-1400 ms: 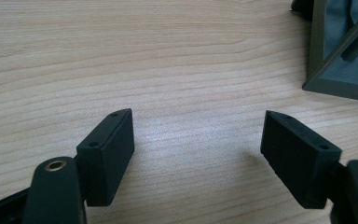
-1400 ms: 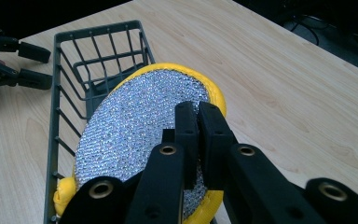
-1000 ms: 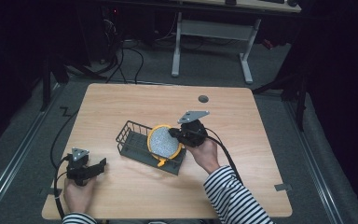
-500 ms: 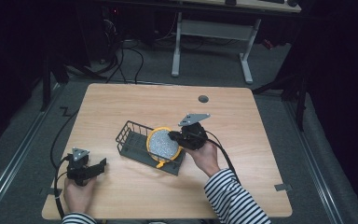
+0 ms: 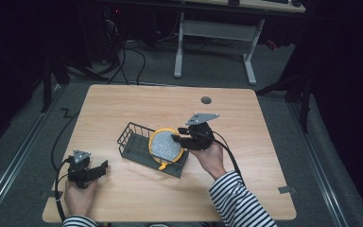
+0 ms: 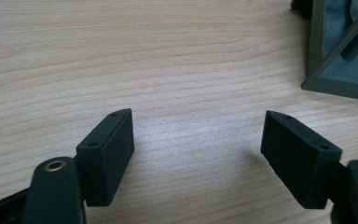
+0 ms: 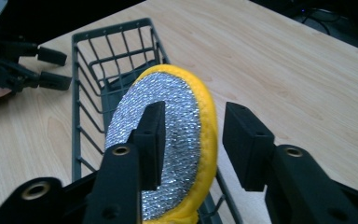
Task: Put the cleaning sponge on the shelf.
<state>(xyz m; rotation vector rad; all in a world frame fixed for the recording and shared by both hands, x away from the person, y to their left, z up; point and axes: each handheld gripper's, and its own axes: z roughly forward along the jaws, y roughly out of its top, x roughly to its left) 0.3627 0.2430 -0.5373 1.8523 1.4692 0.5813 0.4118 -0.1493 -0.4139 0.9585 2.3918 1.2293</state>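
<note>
A round scouring pad [image 5: 165, 144] with a silver face and yellow rim stands on edge in the near end of a dark grey wire basket [image 5: 132, 137] at the middle of the table. My right gripper [image 5: 177, 138] reaches it from the right. In the right gripper view the jaws straddle the scouring pad [image 7: 177, 121]. One jaw lies across the silver face and the other stands a little clear of the yellow rim, so my right gripper [image 7: 193, 135] is open. My left gripper [image 5: 103, 166] rests open near the front left corner, and my left gripper [image 6: 198, 140] has only bare wood between its jaws.
The basket's corner [image 6: 335, 70] shows at the upper right of the left gripper view. A round cable hole [image 5: 206, 100] sits near the table's far edge. Black cables trail from both grippers. Bare wood lies left and right of the basket [image 7: 116, 46].
Hardly anything: the right gripper and the pad shifted very slightly over the basket. The left gripper has stayed where it was.
</note>
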